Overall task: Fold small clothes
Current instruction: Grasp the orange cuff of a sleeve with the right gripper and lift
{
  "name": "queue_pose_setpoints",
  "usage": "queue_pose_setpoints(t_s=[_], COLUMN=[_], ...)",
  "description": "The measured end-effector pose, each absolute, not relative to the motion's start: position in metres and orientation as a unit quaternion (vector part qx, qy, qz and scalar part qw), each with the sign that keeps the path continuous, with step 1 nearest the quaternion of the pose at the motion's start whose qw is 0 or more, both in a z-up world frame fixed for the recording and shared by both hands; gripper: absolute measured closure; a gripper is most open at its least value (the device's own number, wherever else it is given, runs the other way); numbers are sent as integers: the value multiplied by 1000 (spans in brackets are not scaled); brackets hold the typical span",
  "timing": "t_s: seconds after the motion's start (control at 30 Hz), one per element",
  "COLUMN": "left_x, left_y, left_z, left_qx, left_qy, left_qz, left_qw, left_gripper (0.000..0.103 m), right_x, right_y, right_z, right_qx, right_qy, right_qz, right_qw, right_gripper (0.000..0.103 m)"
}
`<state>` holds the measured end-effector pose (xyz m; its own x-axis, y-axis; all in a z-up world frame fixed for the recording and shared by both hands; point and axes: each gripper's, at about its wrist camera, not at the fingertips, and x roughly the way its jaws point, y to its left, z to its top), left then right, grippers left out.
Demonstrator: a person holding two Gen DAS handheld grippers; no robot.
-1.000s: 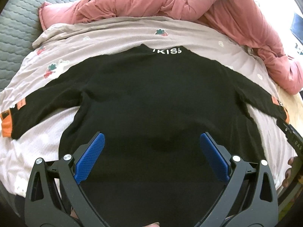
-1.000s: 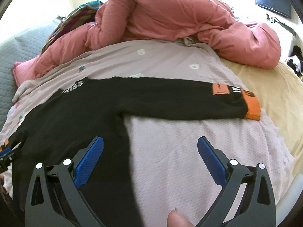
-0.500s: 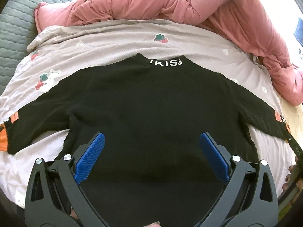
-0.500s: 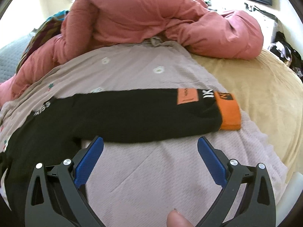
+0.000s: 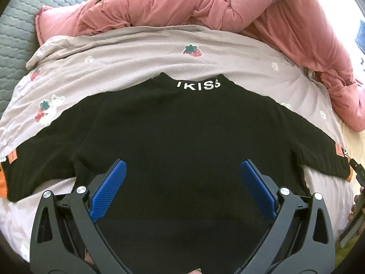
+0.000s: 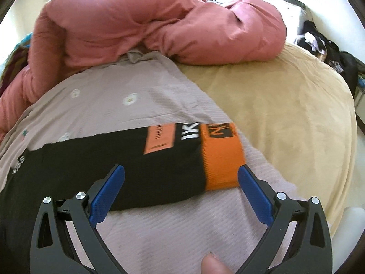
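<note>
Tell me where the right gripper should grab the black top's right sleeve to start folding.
Grip the orange cuff at the sleeve's outer end, approaching from the near edge. The sleeve lies flat and straight on the blanket, and the open right gripper is already lined up there.

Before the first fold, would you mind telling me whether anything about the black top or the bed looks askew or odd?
Nothing stands out. The black top lies flat on the strawberry-print sheet, sleeves spread, the orange cuff unwrinkled. The pink duvet is bunched behind it, clear of the top. Both the left gripper and right gripper are open and empty.
</note>
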<state>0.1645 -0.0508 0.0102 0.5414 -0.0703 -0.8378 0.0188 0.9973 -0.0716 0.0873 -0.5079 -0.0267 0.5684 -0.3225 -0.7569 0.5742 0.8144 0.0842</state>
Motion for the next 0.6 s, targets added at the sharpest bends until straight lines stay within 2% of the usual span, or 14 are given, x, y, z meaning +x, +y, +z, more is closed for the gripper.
queue_pose_setpoints(t_s=[0.43, 0.5, 0.53, 0.6], left_x=[219, 228, 232, 235], left_y=[-64, -64, -64, -62], left_z=[-13, -23, -29, -35], left_qx=[-25, -25, -26, -28], left_qy=[479, 482, 481, 480], left_qz=[-46, -45, -40, -37], left_qw=[876, 875, 875, 876], left_gripper=[9, 9, 9, 9], right_x=[105, 112, 115, 120], right_y=[-554, -560, -563, -566], right_z=[-47, -53, -56, -63], right_qx=[172, 176, 180, 188], right_qy=[423, 432, 435, 445], right_qz=[-269, -269, -271, -265], right_qw=[848, 843, 840, 835], right_gripper=[6, 22, 34, 42])
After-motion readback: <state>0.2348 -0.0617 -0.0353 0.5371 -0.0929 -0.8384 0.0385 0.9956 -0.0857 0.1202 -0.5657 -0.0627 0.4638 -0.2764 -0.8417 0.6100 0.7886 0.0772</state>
